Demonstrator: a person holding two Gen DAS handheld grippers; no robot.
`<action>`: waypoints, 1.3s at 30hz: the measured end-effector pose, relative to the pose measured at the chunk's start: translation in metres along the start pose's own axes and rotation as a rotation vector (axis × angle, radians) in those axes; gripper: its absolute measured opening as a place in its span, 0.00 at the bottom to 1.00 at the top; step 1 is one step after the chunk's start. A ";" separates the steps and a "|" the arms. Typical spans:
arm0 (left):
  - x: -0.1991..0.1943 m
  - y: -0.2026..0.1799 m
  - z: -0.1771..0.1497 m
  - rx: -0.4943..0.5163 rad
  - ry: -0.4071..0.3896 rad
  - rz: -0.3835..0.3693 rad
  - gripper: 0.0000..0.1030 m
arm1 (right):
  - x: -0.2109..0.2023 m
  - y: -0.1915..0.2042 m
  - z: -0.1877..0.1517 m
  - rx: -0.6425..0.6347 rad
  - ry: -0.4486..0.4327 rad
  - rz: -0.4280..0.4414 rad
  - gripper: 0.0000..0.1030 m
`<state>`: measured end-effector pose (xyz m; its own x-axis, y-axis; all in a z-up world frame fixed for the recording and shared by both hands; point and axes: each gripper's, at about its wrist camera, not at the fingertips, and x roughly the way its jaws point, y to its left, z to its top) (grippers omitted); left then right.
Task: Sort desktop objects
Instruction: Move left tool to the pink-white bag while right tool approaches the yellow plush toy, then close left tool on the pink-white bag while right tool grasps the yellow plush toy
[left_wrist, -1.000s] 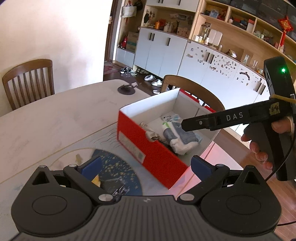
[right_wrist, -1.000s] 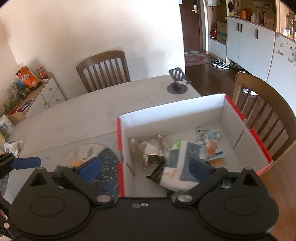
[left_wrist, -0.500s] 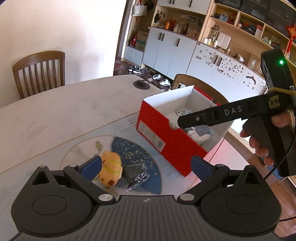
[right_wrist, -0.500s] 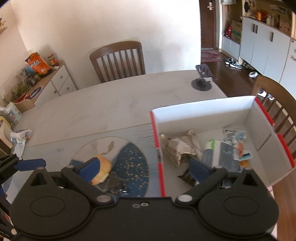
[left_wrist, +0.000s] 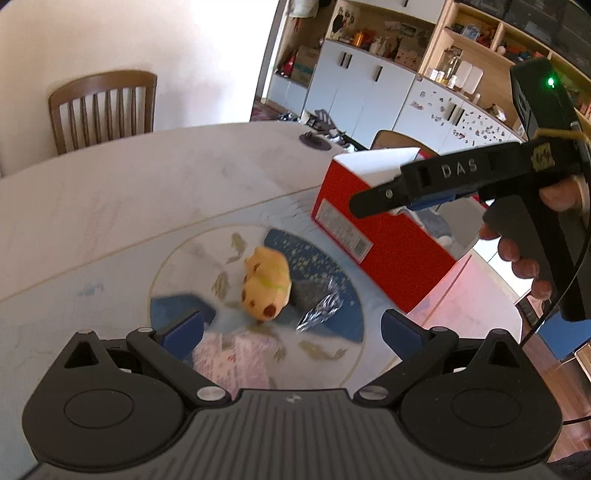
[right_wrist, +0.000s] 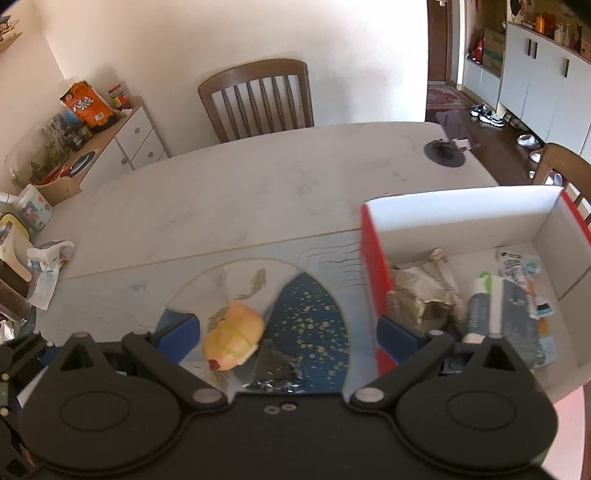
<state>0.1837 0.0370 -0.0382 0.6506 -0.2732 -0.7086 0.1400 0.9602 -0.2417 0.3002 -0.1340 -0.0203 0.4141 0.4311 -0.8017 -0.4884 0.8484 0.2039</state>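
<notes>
With both the left tool (left_wrist: 291, 330) and the right tool (right_wrist: 284, 330) spread wide and empty, the yellow toy (left_wrist: 266, 287) lies on the surface beside the red box (right_wrist: 373, 273), apparently awaiting pickup and transfer.

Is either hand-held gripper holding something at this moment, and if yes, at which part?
Nothing is held. The left hand-held gripper and the right hand-held gripper are both open, above the yellow toy on the mat.
</notes>
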 end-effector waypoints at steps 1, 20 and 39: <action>0.001 0.002 -0.003 -0.003 0.004 -0.002 1.00 | 0.003 0.003 0.000 -0.004 0.004 0.003 0.99; 0.042 0.040 -0.022 -0.073 0.091 -0.001 1.00 | 0.078 0.033 0.009 -0.011 0.134 0.018 0.99; 0.071 0.050 -0.024 -0.091 0.127 0.000 1.00 | 0.132 0.040 0.000 0.001 0.244 -0.002 0.92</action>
<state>0.2188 0.0643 -0.1169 0.5503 -0.2839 -0.7852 0.0684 0.9526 -0.2965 0.3351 -0.0432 -0.1182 0.2168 0.3427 -0.9141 -0.4871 0.8495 0.2030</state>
